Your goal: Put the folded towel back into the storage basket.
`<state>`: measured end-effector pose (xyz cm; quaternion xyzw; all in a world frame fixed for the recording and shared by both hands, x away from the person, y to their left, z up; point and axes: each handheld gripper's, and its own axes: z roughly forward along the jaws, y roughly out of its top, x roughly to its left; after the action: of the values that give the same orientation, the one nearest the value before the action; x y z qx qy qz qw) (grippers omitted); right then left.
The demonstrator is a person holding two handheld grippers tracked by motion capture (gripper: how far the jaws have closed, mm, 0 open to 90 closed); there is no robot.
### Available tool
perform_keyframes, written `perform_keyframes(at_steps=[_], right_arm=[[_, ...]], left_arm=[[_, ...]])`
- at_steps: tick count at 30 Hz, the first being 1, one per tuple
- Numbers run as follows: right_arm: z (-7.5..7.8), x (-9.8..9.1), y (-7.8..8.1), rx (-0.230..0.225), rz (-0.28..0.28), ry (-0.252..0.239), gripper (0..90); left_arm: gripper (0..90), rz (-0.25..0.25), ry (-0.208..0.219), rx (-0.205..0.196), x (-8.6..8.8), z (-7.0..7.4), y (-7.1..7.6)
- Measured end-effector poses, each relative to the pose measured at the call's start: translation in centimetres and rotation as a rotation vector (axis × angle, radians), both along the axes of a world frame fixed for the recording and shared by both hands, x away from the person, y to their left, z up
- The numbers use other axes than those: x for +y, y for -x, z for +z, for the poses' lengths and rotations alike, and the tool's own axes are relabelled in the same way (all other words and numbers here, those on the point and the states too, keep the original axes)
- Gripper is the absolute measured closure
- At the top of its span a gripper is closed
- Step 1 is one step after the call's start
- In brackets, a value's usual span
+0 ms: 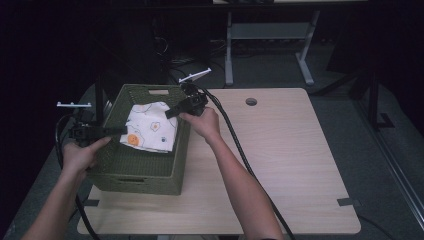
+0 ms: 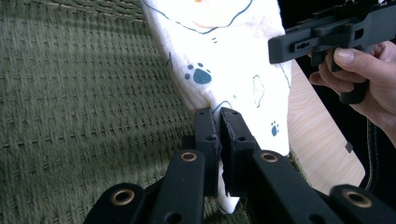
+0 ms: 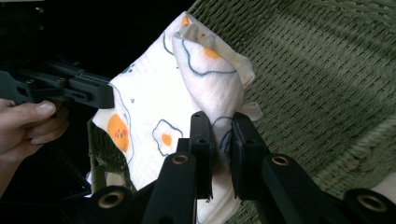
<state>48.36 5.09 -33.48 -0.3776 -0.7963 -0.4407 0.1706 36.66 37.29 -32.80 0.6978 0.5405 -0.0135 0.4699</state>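
Fingers [image 2: 208, 135] of both grippers are clamped on a printed cloth [image 1: 150, 126] (egg pattern) over a green woven basket [image 1: 134, 172]; uneven lowering could snag it on the rim.

Table [image 1: 280, 150]: light wood-grain top, rounded corners, one round cable hole [image 1: 251, 102] near the far edge, dark tape tabs at the near-left [image 1: 91, 203] and right [image 1: 348, 202] edges. Floor [image 1: 345, 120]: grey carpet, lit around the table, falling to near black at the left and right margins. Second desk frame [image 1: 270, 37]: pale grey metal legs and crossbar, standing beyond the table. Cables [image 1: 172, 62]: dark tangle on the floor behind the table. Light: from overhead, concentrated on the tabletop.
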Motion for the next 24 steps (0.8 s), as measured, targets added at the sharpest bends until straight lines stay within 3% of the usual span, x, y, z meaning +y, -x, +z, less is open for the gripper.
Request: perform_keyframes(at_steps=[6, 20, 21, 22, 23, 24], right_arm=[[-0.8, 0.7, -0.1, 0.007, 0.002, 0.006, 80.2], [-2.2, 2.0, -0.2, 0.014, 0.010, 0.025, 78.7], [-2.2, 2.1, -0.2, 0.008, 0.011, 0.032, 76.1], [-2.2, 2.2, -0.1, -0.003, -0.002, 0.042, 67.1], [-2.1, 2.3, -0.2, -0.020, -0.014, 0.063, 58.2], [-2.0, 2.3, -0.1, -0.033, -0.027, 0.086, 55.6]], left_arm=[[86.5, 0.011, -0.004, 0.014, 0.3, -0.6, 0.1], [86.0, 0.035, -0.094, 0.045, 0.7, -1.7, 0.0], [84.0, 0.050, -0.132, 0.044, 0.7, -1.7, 0.0], [72.2, 0.082, -0.179, 0.044, 0.7, -1.7, -0.1], [64.8, 0.099, -0.180, 0.050, 0.7, -1.8, -0.2], [64.7, 0.092, -0.179, 0.053, 0.7, -1.9, -0.2]])
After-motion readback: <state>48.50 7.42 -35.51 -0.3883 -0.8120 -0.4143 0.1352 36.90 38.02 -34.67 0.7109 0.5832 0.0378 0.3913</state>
